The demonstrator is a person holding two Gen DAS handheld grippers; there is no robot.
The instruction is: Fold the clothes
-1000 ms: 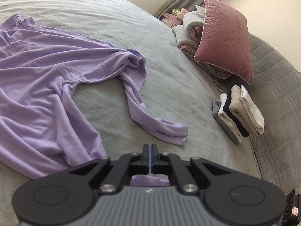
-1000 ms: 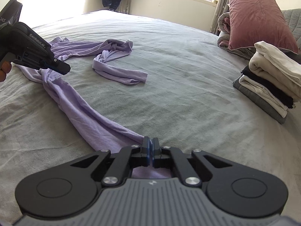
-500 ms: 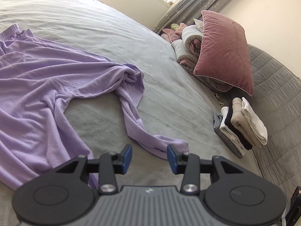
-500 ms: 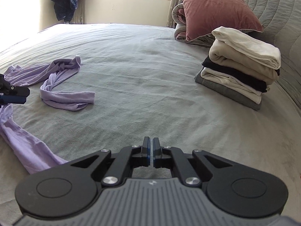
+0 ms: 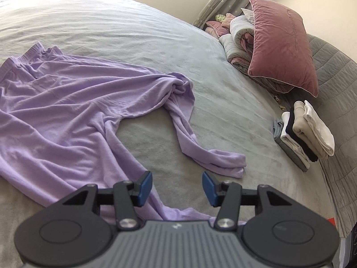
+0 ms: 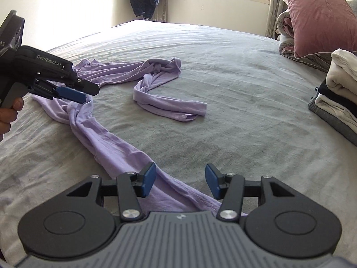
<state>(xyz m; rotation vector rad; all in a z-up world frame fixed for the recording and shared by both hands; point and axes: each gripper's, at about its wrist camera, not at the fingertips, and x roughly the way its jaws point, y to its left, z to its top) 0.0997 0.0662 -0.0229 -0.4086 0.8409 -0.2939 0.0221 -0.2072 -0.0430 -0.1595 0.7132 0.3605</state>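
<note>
1. Across the near half of the bed [image 5: 138,22], the lilac top [image 5: 67,116] lies rumpled, its hem running toward the near edge and one sleeve [image 5: 214,158] trailing toward the headboard side.
2. Both tools are letting go: the left tool [image 5: 177,187] and the right tool [image 6: 180,179] have jaws opening, about half wide, with hem cloth lying beneath them but no pad pressing on it.
3. Judged from this, the step in hand is laying the garment flat. It would go well if the bunched shoulder and twisted sleeve were pulled straight before any fold, each tool taking a single layer at a corner.
4. Near the headboard edge stands a stack of folded clothes [image 6: 339,93], well apart from the top.
5. Behind it lean a pink pillow [image 5: 283,44] and rolled bedding [image 5: 238,38].
6. Nothing lies between the tools and the cloth.
</note>
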